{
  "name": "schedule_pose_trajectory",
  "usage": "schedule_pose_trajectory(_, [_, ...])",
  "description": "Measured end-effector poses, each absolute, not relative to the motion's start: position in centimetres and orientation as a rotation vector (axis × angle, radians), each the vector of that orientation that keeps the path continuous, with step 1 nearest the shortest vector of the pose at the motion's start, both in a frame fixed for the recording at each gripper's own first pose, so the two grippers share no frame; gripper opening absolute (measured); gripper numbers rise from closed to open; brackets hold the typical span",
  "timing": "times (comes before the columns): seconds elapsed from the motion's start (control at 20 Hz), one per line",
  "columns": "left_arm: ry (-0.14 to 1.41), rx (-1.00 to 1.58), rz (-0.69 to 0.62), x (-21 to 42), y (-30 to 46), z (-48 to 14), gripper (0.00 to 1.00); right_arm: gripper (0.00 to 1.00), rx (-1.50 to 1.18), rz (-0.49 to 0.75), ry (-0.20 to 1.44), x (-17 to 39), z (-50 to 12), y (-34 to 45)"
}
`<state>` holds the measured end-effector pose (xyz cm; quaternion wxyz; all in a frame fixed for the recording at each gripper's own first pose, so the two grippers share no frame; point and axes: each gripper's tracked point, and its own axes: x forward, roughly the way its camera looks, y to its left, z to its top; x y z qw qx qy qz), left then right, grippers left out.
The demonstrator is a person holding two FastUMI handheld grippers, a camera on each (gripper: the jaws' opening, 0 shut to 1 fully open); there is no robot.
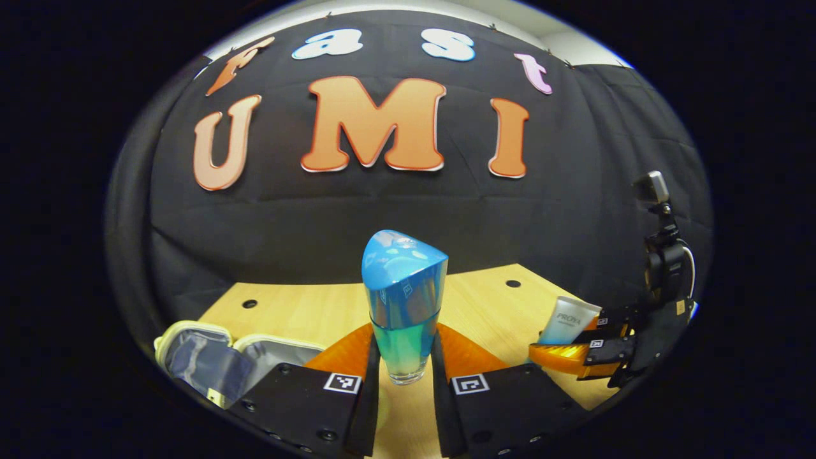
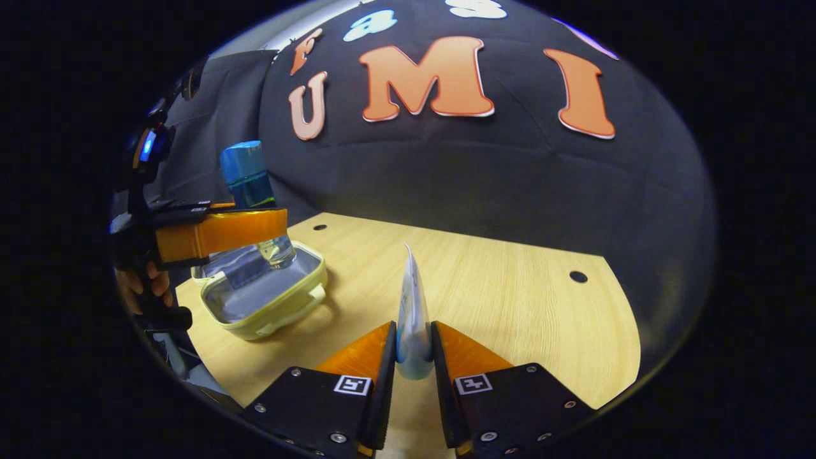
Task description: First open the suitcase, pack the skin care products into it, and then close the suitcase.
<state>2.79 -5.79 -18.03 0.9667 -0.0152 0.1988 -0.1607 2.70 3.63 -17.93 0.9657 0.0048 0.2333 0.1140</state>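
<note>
The left tongs (image 2: 255,233) clamp the upright blue-capped clear bottle (image 2: 252,191) directly above the open pale-yellow suitcase (image 2: 271,312). The right tongs (image 2: 413,357) clamp a white tube (image 2: 413,306) (farther from the suitcase, over the counter (image 2: 510,287)).

table (image 2: 510,280): light wood, round holes | wall (image 2: 510,178): black cloth behind table

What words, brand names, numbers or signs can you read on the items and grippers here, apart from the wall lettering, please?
tube, held in the right gripper: a printed label, not quoted here; its lower line is too small to read.
blue bottle, held in the left gripper: faint print, too blurred to read.
markers on the grippers: square coded patterns, no words.
suitcase: no text visible.
</note>
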Motion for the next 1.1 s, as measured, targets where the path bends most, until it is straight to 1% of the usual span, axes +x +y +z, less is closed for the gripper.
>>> schedule_pose_trajectory(0.25, [0.367, -0.025, -0.213, 2.5, -0.7, -13.0, 0.37, 0.34, 0.000, 0.290, 0.422, 2.4, -13.2, 5.2])
schedule_pose_trajectory(0.45, [0.358, -0.004, -0.150, 1.2, 2.5, -11.7, 0.37, 0.34, 0.001, 0.328, 0.389, 1.5, -11.8, 6.3])
schedule_pose_trajectory(0.7, [0.384, 0.005, -0.095, -0.4, 6.4, -12.7, 0.37, 0.34, 0.013, 0.355, 0.365, 0.9, -11.2, 8.3])
schedule_pose_trajectory(1.0, [0.462, -0.004, -0.123, 0.1, 10.9, -16.0, 0.37, 0.34, 0.016, 0.312, 0.357, 1.1, -10.4, 11.0])
schedule_pose_trajectory(1.05, [0.483, -0.004, -0.127, 0.2, 11.9, -16.7, 0.39, 0.34, 0.022, 0.306, 0.358, 1.3, -10.2, 11.8])
schedule_pose_trajectory(1.1, [0.504, 0.000, -0.134, 0.4, 12.9, -17.6, 0.37, 0.34, 0.027, 0.299, 0.361, 1.2, -10.2, 12.6])
